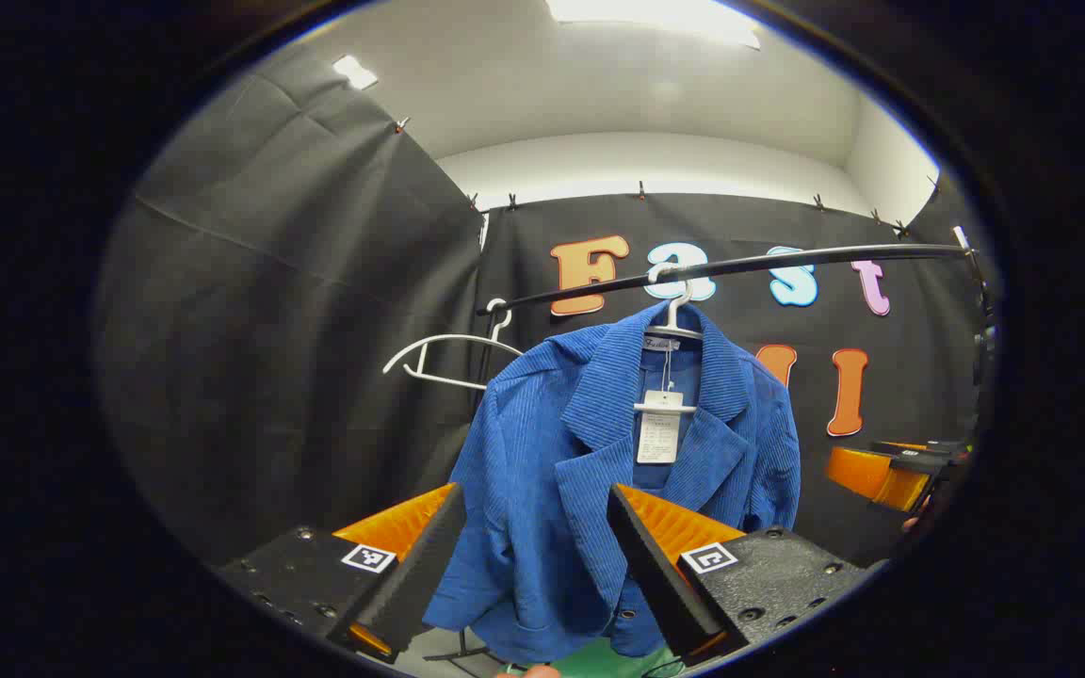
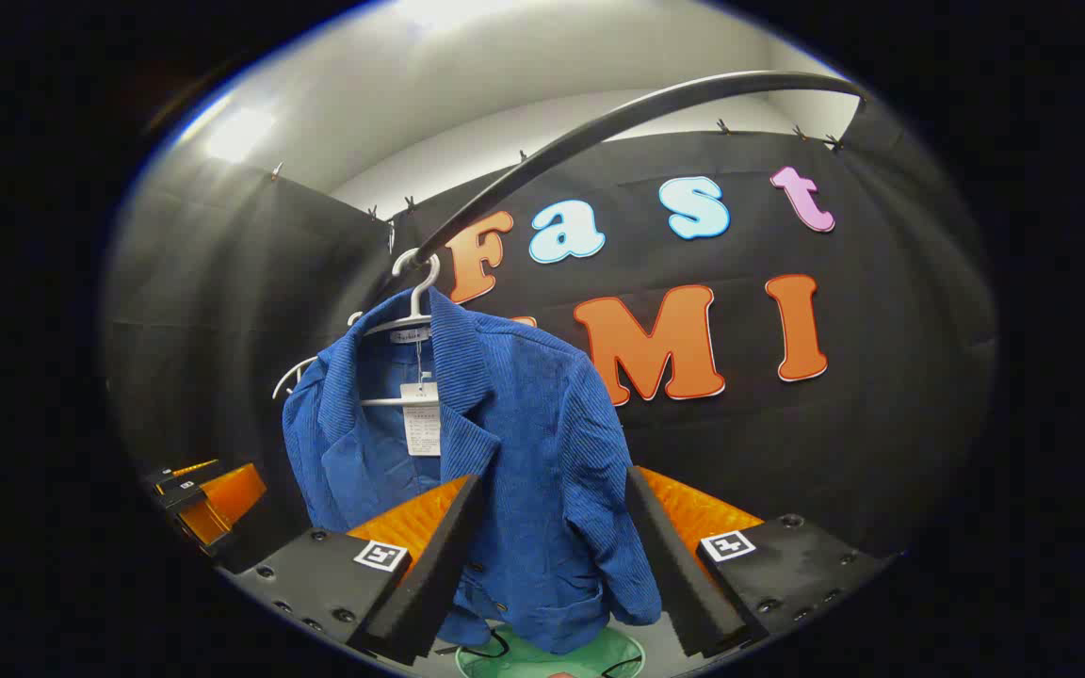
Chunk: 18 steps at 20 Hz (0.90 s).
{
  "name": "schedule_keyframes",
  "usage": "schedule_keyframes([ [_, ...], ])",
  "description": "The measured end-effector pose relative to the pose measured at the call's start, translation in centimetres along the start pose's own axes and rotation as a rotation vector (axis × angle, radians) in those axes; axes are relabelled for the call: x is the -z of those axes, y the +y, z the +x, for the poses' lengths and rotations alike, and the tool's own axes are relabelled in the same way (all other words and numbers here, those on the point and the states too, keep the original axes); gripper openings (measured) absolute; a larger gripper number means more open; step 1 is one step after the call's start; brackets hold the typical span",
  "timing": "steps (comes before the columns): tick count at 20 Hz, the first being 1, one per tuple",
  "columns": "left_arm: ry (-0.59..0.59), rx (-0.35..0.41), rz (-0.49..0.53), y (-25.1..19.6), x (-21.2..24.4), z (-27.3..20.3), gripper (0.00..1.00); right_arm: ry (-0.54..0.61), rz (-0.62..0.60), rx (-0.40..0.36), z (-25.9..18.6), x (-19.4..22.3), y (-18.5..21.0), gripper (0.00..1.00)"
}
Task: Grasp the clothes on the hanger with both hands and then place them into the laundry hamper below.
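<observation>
**Operator:** Jacket [image 1: 590, 471] first: it's blue corduroy, hanging on a white hanger [image 1: 674, 325] from the dark rail [image 1: 787, 262] in front of the black cloth wall. A paper tag [image 1: 658, 428] dangles inside the collar. From my left gripper view it sits dead centre, front open, lapels facing me.

**Colleague:** And your left gripper?

**Operator:** My left gripper [image 1: 535, 527] has its jaws spread wide. I see the jacket's front through the gap between the two fingers, but neither finger touches the cloth; they hold nothing.

**Colleague:** The right one?

**Operator:** Same story. In the right gripper view my right gripper [image 2: 552, 523] is wide open too, with the jacket's lower half and one sleeve framed between the fingers, and nothing gripped. I also catch that right gripper at the far right edge of the left gripper view [image 1: 891, 471], well apart from the jacket.

**Colleague:** Where's the hamper?

**Operator:** Below the jacket's hem. I see a green round rim of the laundry hamper [image 2: 623, 650] at the bottom of the right gripper view, partly hidden by the hem and my fingers. A second white hanger, the spare hanger [image 1: 448, 358], hangs bare on the rail to the jacket's left.
</observation>
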<state>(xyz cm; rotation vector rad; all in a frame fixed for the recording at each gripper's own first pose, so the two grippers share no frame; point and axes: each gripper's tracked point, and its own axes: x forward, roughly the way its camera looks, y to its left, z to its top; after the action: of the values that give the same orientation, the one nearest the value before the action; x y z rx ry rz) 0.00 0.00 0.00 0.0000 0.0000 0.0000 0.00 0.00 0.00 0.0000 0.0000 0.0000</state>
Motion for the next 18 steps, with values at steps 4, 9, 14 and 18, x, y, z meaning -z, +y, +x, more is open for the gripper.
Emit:
schedule_keyframes([
  [4,0.0,0.004,0.004,0.0,-0.3,-0.1,0.95,-0.012,-0.026,-0.031,-0.6,-0.3,1.9,0.98],
  [9,-0.014,-0.017,0.01,0.2,-0.8,-0.2,0.95,-0.019,-0.037,-0.069,-1.2,-0.4,3.5,0.98],
  [14,-0.03,-0.05,0.008,0.5,-0.9,-0.2,0.95,-0.031,-0.054,-0.081,-1.3,-0.7,3.9,0.98],
  [18,-0.03,-0.068,-0.001,0.8,-0.8,-0.3,0.95,-0.037,-0.058,-0.082,-1.4,-0.8,3.7,0.89],
])
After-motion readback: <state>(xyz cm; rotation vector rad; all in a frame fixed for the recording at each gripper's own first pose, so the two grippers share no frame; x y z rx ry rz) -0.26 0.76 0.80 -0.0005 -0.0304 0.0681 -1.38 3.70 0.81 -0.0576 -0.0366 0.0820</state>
